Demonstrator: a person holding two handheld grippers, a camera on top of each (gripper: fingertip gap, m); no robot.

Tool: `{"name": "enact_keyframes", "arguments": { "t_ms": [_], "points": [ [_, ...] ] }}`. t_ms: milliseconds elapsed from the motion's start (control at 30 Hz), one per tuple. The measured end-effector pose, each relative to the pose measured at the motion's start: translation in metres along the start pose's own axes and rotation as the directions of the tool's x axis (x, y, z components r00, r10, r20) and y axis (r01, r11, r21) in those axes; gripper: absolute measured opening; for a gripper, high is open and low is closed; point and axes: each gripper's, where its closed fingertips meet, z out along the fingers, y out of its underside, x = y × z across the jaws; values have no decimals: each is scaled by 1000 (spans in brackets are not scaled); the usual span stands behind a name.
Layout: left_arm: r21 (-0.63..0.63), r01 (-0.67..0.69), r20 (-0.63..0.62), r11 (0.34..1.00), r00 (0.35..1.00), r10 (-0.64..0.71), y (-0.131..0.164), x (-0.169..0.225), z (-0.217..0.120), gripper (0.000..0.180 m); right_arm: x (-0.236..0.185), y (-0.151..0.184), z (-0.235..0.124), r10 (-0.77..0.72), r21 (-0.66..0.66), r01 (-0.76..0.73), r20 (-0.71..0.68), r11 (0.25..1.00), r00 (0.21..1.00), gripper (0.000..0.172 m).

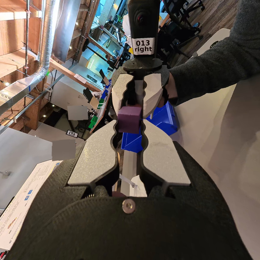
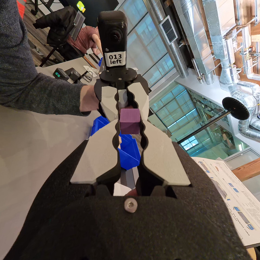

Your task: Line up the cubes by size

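A purple cube (image 1: 129, 121) hangs in the air between my two grippers, which face each other tip to tip above the white table (image 1: 211, 133). My left gripper (image 1: 128, 124) has both fingertips against the cube's near part. My right gripper (image 1: 130, 107), held by a hand in a grey sleeve, closes on the cube's far part. In the right wrist view the same cube (image 2: 130, 122) sits between the right gripper's (image 2: 129, 125) fingertips, which touch its sides. The left gripper (image 2: 129, 111) grips it from the opposite side. No other cubes are visible.
Blue plastic bins (image 1: 161, 123) stand on the table just below the grippers and also show in the right wrist view (image 2: 126, 153). A printed instruction sheet (image 2: 232, 197) lies near the table edge. People sit at desks in the background. Left and right tips are no more than a few centimetres apart.
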Motion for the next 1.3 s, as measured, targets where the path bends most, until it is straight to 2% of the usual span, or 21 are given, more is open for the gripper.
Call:
{"name": "enact_keyframes", "arguments": {
  "t_ms": [400, 533, 600, 700, 800, 900, 1033, 1167, 1300],
  "points": [
    [-40, -9, 45, 999, 999, 11, 7, -9, -6, 35, 9, -2, -10, -13, -23, 13, -24, 1000, 1000, 26],
    [-86, -24, 60, 996, 998, 29, 13, -15, -14, 26, 34, 12, -40, -58, -156, 42, -94, 987, 994, 26],
    [-113, -38, 66, 993, 997, 45, 18, -17, -19, 19, 50, 30, -65, -79, -277, 39, -134, 960, 988, 26],
    [-106, -28, 86, 994, 996, 38, 16, -23, -26, 18, 62, 70, -106, -67, -464, -5, -137, 886, 988, 26],
    [-87, -33, 90, 996, 995, 40, 10, -25, -30, 7, 64, 120, -145, 8, -630, -69, -100, 773, 995, 26],
    [-95, -39, 99, 995, 994, 49, 9, -25, -31, 7, 64, 167, -178, 87, -749, -116, -78, 652, 993, 26],
    [-108, -49, 100, 993, 993, 60, 9, -24, -30, 7, 51, 225, -207, 218, -850, -154, -47, 504, 975, 26],
    [-113, -52, 92, 992, 994, 63, 9, -22, -28, 7, 24, 279, -224, 356, -925, -127, 9, 358, 934, 26],
    [-120, -50, 94, 992, 994, 61, 12, -23, -28, 7, 7, 316, -235, 454, -958, -104, 29, 266, 891, 26]
  ]
}}
